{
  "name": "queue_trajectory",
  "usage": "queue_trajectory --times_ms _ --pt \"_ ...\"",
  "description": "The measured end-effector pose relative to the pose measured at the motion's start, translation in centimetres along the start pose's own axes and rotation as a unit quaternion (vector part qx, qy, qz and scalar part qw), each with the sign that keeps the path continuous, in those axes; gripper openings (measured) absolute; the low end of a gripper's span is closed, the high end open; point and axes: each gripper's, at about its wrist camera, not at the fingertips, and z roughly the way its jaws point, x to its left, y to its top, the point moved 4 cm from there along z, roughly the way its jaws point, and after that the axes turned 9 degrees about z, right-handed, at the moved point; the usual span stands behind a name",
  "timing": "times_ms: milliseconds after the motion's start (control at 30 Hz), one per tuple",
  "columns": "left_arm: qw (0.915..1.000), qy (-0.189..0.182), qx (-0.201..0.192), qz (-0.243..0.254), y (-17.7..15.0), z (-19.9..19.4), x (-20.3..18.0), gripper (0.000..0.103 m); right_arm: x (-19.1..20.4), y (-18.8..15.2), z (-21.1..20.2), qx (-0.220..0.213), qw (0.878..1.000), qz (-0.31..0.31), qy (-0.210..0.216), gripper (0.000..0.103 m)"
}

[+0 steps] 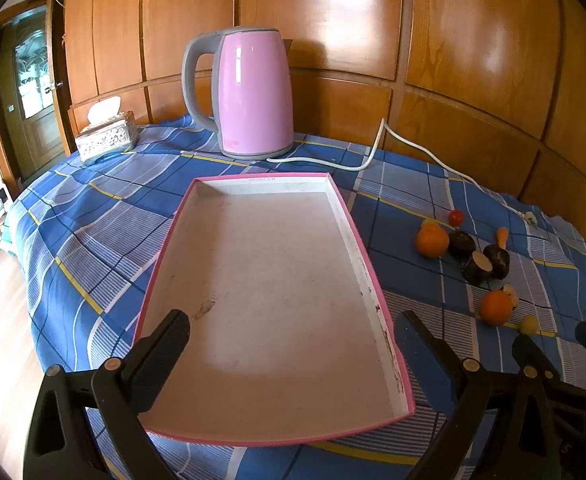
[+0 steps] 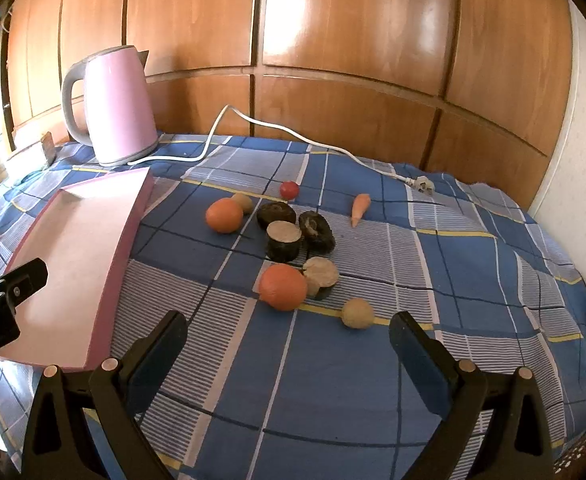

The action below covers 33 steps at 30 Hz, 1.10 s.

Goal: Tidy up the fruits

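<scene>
My left gripper (image 1: 293, 344) hangs wide open over the tray (image 1: 369, 248), holding nothing. My right gripper (image 2: 289, 340) gapes empty before the fruits (image 2: 283, 286), scattered beside the tray.

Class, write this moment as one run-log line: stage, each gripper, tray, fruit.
stage: not started | left gripper: open, over tray | right gripper: open, facing fruit | tray: nothing inside | nearest orange: on cloth

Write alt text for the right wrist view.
The open right gripper hovers over a blue plaid tablecloth scattered with oranges, dark cut pieces, a small carrot and a cherry tomato. An empty pink tray lies left, a pink kettle behind.
</scene>
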Motion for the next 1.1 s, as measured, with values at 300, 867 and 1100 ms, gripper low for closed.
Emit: queue_trajectory --times_ms 300,867,1100 --pt "1.0000 0.000 0.001 0.000 -0.07 -0.10 -0.07 0.103 0.00 -0.02 -0.06 -0.003 1.000 0.000 0.001 0.103" --pt "1.0000 -0.002 0.003 -0.002 -0.20 -0.23 -0.12 0.103 -0.06 0.07 -0.26 -0.006 1.000 0.002 0.002 0.103" --pt "1.0000 -0.001 0.003 -0.002 -0.20 -0.22 -0.13 0.103 -0.05 0.05 -0.31 -0.007 1.000 0.003 0.002 0.103"
